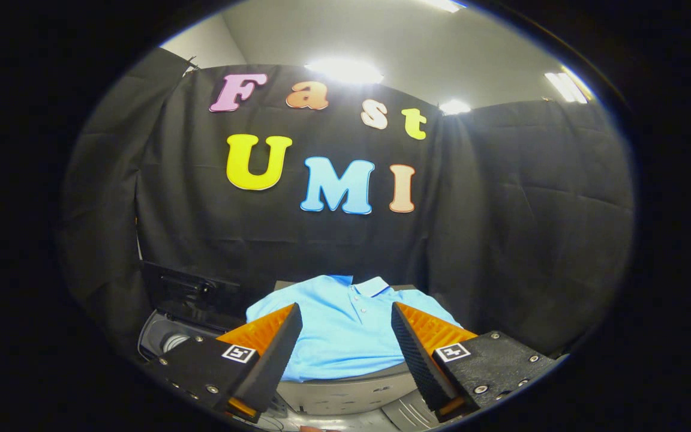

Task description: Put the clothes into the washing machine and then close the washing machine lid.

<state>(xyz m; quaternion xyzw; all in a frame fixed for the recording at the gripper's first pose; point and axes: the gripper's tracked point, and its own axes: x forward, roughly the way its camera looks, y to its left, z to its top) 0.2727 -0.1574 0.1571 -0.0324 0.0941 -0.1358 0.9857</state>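
A light blue polo shirt [345, 327] lies folded on a grey raised surface [345, 393], collar pointing away toward the booth wall. My gripper [345, 318] stands open, its two fingers wide apart, and the shirt shows in the gap between them and just beyond. Nothing is held. To the left of the shirt the washing machine [168, 339] shows its open drum, with the dark lid [186, 294] standing raised behind it.
Black cloth walls the booth close behind the shirt and the machine. The grey surface's front edge sits just under the fingertips. Ceiling lights shine above the cloth.
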